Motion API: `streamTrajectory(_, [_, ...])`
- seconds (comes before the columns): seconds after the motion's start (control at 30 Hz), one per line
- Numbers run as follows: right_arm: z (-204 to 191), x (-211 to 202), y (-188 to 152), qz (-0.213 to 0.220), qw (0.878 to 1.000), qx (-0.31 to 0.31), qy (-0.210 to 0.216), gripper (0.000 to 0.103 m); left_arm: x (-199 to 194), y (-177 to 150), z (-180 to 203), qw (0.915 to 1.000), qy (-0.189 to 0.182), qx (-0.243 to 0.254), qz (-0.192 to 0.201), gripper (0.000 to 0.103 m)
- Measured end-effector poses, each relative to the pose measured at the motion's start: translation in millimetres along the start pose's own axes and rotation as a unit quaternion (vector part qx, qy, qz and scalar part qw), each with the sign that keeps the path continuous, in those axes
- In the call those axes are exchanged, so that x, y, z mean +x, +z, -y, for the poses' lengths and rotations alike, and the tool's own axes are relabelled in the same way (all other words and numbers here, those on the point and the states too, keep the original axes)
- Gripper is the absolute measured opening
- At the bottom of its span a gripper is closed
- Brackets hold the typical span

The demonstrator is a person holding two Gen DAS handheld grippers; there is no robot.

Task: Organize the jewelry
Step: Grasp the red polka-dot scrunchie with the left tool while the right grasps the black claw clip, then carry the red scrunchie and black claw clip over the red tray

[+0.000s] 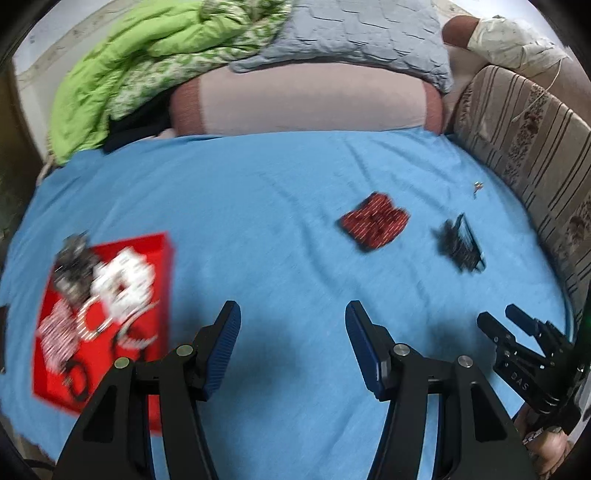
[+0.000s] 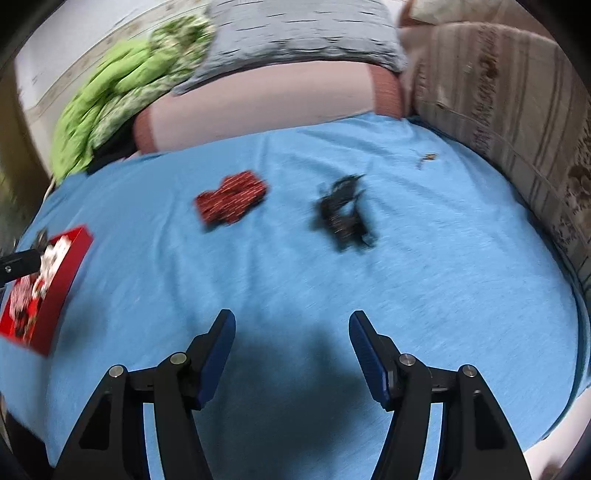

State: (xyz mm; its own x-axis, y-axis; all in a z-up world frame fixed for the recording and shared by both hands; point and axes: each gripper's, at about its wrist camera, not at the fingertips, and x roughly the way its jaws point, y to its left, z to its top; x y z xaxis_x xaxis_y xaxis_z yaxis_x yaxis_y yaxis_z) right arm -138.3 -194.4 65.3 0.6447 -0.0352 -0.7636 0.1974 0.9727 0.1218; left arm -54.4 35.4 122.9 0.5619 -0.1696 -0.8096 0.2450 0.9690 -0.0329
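Observation:
A red box filled with white and silver jewelry lies at the left of the blue sheet; it also shows in the right wrist view. A red beaded piece and a dark black piece lie mid-bed. A tiny piece lies farther right. My left gripper is open and empty above the sheet, right of the box. My right gripper is open and empty; it also shows in the left wrist view.
A pink bolster, a grey pillow and a green quilt lie at the bed's far end. A striped sofa back runs along the right edge. Both views are motion-blurred.

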Motion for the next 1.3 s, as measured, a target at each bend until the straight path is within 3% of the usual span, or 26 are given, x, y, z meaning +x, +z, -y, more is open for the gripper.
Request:
streamTrajectory(0.37, [48.7, 35.0, 65.2, 0.019, 0.998, 0.052, 0.014, 0.067, 108.3, 68.2, 55.8, 0.9976, -0.057, 0.028, -0.029, 0.058])
streamTrajectory(0.5, [51.9, 59.6, 80.4, 0.004, 0.999, 0.047, 0.007, 0.052, 138.4, 80.0, 66.6, 0.9969, -0.058, 0.038, -0.038, 0.058])
streamTrajectory(0.77, [60.8, 94.5, 90.7, -0.022, 0.998, 0.050, -0.013, 0.040, 184.5, 89.0, 74.2, 0.9934, -0.084, 0.036, -0.069, 0.057])
streamTrajectory(0.83, [62.7, 100.4, 90.2, -0.029, 0.998, 0.056, -0.009, 0.034, 191.9, 87.1, 79.2, 0.9918, -0.093, 0.040, -0.078, 0.050])
streamTrajectory(0.9, [64.4, 104.8, 89.9, -0.034, 0.998, 0.059, -0.005, 0.026, 195.6, 83.7, 84.4, 0.9900, -0.102, 0.045, -0.087, 0.028])
streamTrajectory(0.97, [65.2, 107.8, 89.0, -0.037, 0.997, 0.060, -0.002, 0.015, 195.6, 80.7, 88.4, 0.9899, -0.100, 0.049, -0.087, 0.015])
streamTrajectory(1.03, [65.3, 108.8, 87.6, -0.036, 0.997, 0.065, 0.005, 0.008, 192.1, 80.3, 88.9, 0.9903, -0.098, 0.048, -0.085, 0.009])
streamTrajectory(1.3, [57.2, 96.5, 83.9, -0.023, 0.997, 0.071, 0.012, 0.005, 157.9, 71.6, 87.8, 0.9925, -0.094, 0.044, -0.064, 0.009])
